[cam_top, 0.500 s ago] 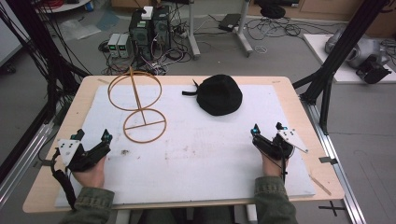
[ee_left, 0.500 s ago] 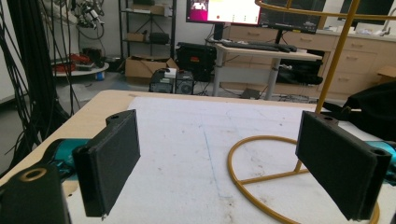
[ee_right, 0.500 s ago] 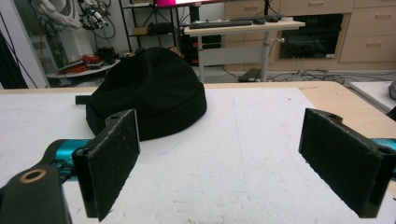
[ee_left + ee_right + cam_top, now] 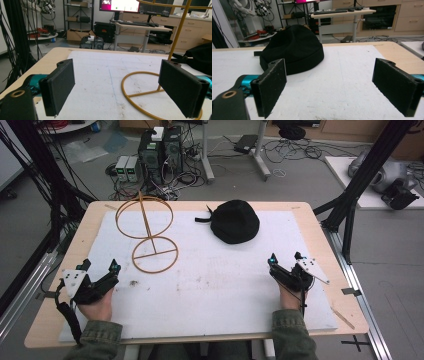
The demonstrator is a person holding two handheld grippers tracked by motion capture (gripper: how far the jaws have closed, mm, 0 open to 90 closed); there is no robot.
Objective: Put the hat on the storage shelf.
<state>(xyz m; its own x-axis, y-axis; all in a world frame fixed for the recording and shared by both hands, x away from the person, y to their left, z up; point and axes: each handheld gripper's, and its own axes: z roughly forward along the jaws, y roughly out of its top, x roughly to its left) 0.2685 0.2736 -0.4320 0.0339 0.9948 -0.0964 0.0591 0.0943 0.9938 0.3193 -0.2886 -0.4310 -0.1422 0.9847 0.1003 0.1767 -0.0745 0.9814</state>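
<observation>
Black cap (image 4: 234, 221): soft knit or cloth, slumped crown-up on the far side of the white mat (image 4: 215, 285), a strap end poking out to its left. It lies well ahead of my right tongs, nothing touching it.
Wire stand (image 4: 148, 232): yellow-orange, flat ring base on the mat, slim post rising to a second ring above. It stands upright, left of the cap and apart from it; I judge it is there to take the cap on top.
Right tongs (image 4: 285, 258): jaws wide apart, nothing between them, resting low near the table's near edge. In the right gripper view the cap sits dead ahead between the pads (image 4: 270, 86), so I'm lined up for a reach.
Left tongs (image 4: 100, 266): jaws also spread, empty, held low beside the stand's base ring. Left gripper view shows the post just inside my far pad (image 4: 183, 88), handy for steadying the stand.
Step in hand: my guess, approach not begun; the cap's limp cloth will want a pinch at the rim.
</observation>
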